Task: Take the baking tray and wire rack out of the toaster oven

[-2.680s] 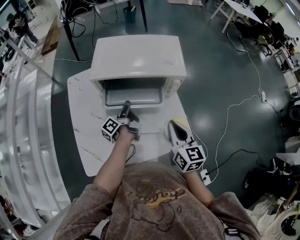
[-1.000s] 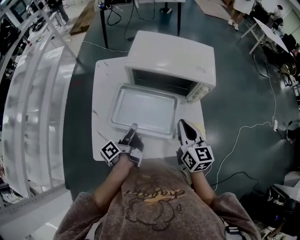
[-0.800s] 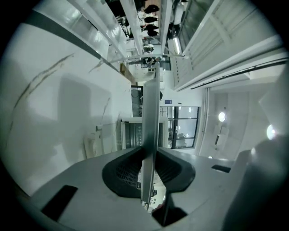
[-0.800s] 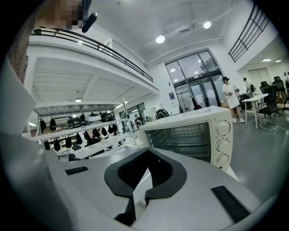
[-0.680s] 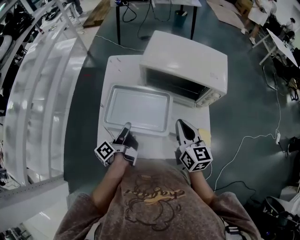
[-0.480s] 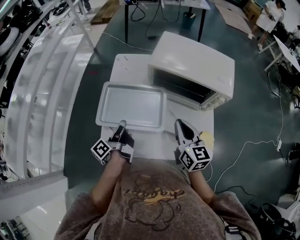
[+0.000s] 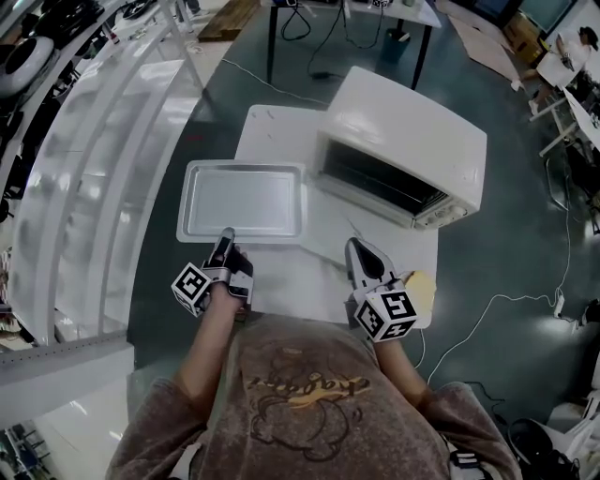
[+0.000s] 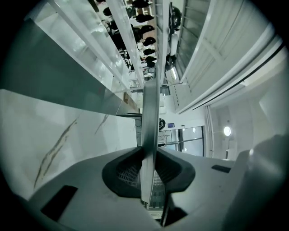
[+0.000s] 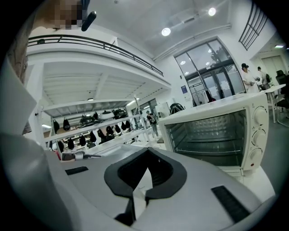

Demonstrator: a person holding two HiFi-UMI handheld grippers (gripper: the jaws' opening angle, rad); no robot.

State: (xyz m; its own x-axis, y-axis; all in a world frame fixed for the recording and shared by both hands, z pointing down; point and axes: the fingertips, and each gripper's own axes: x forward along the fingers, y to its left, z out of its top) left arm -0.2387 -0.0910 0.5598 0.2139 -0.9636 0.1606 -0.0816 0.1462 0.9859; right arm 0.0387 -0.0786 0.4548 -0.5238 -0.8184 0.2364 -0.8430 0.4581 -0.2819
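Observation:
The silver baking tray (image 7: 242, 200) is out of the white toaster oven (image 7: 403, 150) and lies level over the left side of the white table (image 7: 281, 131), its left part past the table's edge. My left gripper (image 7: 225, 238) is shut on the tray's near rim; in the left gripper view that rim (image 8: 149, 113) runs edge-on between the dark pads (image 8: 131, 169). My right gripper (image 7: 359, 249) hovers over the table in front of the oven, shut and holding nothing. The oven (image 9: 212, 135) gapes open, with the wire rack (image 9: 207, 151) inside it.
A yellow pad (image 7: 420, 287) lies near the table's front right corner. A long white railing and shelving (image 7: 84, 159) run along the left. Cables (image 7: 487, 309) trail over the dark floor to the right, and a dark-legged table (image 7: 347, 19) stands beyond the oven.
The tray has come fully out of the oven and travelled left in my left gripper's grip. My right gripper drifted left with it, still shut and holding nothing.

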